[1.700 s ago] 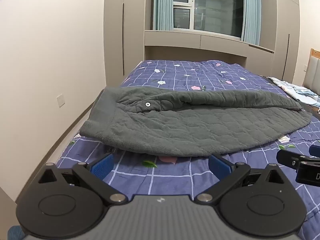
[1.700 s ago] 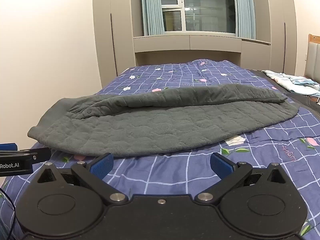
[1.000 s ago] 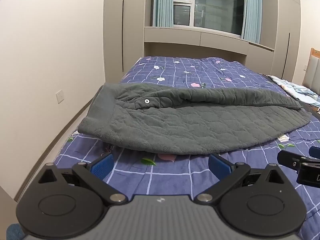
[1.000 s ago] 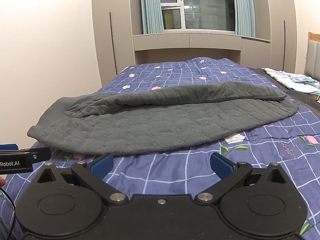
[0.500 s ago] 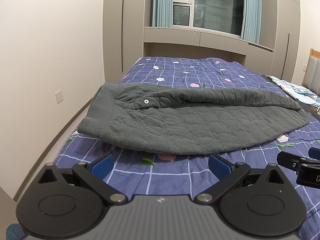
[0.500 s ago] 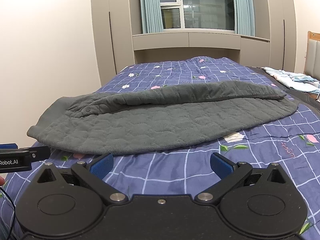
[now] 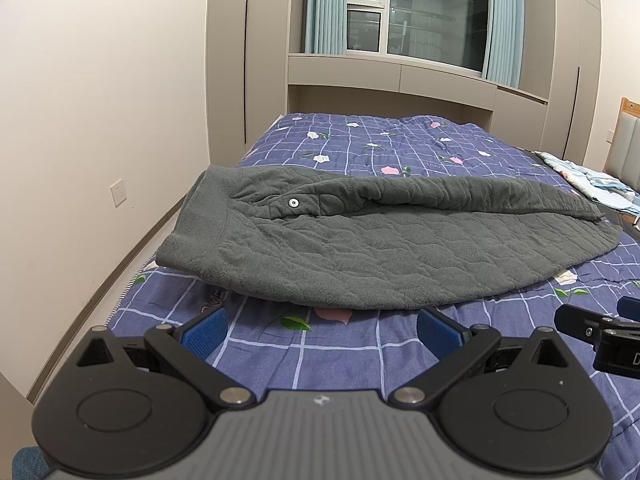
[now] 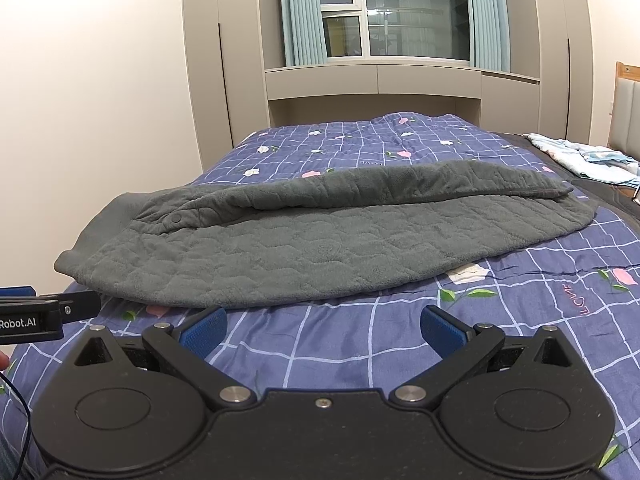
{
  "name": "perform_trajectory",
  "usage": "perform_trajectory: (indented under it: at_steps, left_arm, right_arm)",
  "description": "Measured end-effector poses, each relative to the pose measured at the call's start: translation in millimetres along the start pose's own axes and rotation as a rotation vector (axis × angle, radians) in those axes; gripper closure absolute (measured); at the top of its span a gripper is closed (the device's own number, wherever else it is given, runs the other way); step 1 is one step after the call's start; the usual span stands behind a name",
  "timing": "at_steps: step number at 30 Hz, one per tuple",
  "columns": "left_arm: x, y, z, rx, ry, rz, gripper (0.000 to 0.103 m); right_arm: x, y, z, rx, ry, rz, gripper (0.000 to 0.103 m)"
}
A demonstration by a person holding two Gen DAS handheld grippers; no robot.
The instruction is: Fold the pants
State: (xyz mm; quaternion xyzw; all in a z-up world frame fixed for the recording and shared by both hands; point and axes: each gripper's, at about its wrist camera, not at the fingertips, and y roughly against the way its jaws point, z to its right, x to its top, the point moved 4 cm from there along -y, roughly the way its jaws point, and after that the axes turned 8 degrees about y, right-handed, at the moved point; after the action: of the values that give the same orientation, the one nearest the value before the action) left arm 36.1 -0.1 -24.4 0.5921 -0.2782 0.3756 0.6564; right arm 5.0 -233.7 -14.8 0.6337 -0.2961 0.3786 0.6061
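Currently, left gripper (image 7: 320,326) and right gripper (image 8: 322,326) hover spread, empty, near grey quilted pants (image 7: 360,256) on the bed (image 7: 360,340).

Blue checked floral quilt (image 7: 360,356), curtained window (image 8: 400,12), crumpled light-blue cloth (image 8: 588,160)

A big bed (image 7: 400,152) with a purple checked flower blanket (image 8: 360,136) fills the middle of the room. At the top of the frame is a dark window (image 7: 420,12) with light blue curtains (image 8: 300,12), and ceiling lights shine in the glass. Tall beige cupboards (image 7: 228,52) stand on both sides, and a plain wall (image 7: 80,100) with a white switch (image 7: 118,193) is on the left.
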Motion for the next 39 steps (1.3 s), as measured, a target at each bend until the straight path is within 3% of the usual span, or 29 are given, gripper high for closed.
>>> perform_trajectory:
  at_steps: [39]
  left_arm:
    - [-3.1,1.2,-1.6,-0.001,0.005,-0.006,0.000]
  right_arm:
    - [-3.5,-2.7,-3.1,0.006,-0.002,-0.009,0.000]
